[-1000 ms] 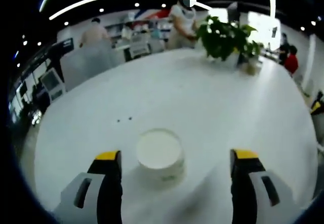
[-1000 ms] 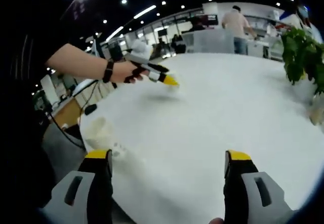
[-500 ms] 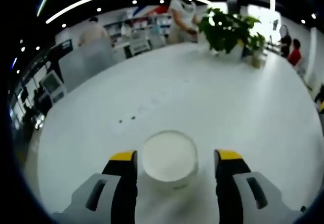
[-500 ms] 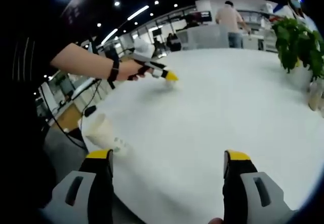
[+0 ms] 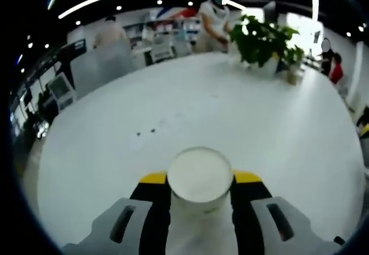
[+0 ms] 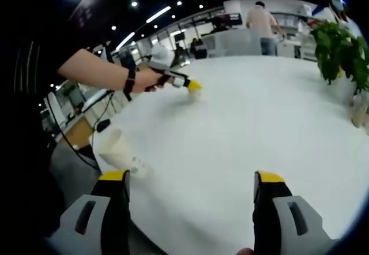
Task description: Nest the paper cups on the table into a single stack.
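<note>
The left gripper point(image 5: 200, 177) is clamped on an upright white paper cup point(image 5: 200, 175) standing on the smooth white round worktop point(image 5: 230, 111). The right gripper point(image 6: 191, 177) stands wide apart, a tipped cup point(image 6: 120, 149) lying at its left near the worktop's edge.

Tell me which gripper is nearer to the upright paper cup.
Left. The left gripper has its jaws closed against both sides of the upright paper cup. The right gripper hangs open over the table's near edge, well away from that cup.
</note>
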### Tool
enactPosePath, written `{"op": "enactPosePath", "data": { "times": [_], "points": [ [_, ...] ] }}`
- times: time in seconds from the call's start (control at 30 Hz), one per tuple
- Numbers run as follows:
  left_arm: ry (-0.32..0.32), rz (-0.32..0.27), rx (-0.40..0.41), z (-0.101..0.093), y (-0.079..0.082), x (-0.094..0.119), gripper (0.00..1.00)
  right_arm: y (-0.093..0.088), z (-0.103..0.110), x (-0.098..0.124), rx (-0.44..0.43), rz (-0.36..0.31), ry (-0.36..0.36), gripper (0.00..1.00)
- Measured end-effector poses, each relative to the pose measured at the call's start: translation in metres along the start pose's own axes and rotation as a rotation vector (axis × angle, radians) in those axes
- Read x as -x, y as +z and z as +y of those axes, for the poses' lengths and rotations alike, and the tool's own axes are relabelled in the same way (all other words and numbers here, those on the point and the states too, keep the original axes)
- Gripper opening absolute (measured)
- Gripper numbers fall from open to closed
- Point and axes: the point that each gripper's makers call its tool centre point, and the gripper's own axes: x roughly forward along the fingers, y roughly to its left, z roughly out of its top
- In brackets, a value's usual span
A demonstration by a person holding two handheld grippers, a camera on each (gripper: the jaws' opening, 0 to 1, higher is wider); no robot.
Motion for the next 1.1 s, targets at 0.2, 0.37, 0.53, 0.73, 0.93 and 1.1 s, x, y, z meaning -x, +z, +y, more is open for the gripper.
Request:
{"op": "enactPosePath", "data": {
  "times": [0.2,0.37,0.53,0.73,0.93,1.1],
  "points": [
    [-0.030,-0.024,0.086,-0.008,0.011,0.016,0.39,0.008,0.000,0.003,-0.009,-0.029,-0.008,0.86],
    [-0.044,-0.044,0.074,-0.013,0.025,0.038,0.39,0.018,0.002,0.003,-0.008,-0.049,-0.008,0.86],
    [-0.058,-0.074,0.105,-0.020,0.035,0.062,0.39,0.028,0.011,0.002,0.022,-0.060,0.007,0.86],
    [-0.079,-0.120,0.116,-0.031,0.047,0.103,0.39,0.042,0.025,0.005,0.071,-0.080,0.032,0.86],
    [-0.102,-0.152,0.092,-0.043,0.055,0.146,0.39,0.050,0.044,0.006,0.105,-0.095,0.054,0.86],
    [-0.138,-0.199,0.102,-0.054,0.057,0.186,0.39,0.056,0.063,0.008,0.141,-0.112,0.061,0.86]
  ]
}}
